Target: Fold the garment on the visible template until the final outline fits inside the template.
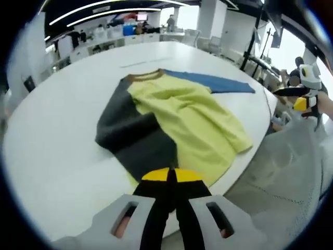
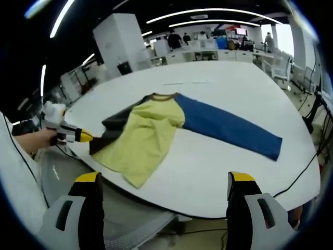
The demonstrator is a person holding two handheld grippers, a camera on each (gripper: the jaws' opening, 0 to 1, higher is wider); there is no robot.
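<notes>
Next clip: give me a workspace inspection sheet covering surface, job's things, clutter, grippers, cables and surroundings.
Surface: white table, large with a rounded edge.
Job's things: garment lies flat, yellow body, dark sleeve folded across it, blue sleeve stretched out; template outline cannot be made out.
Clutter: nothing seen.
Grippers: left gripper shut at the garment's hem; right gripper open, off the table's edge.
Cables: black cable hanging past the table's edge.
Surroundings: office desks, ceiling light strips.
</notes>
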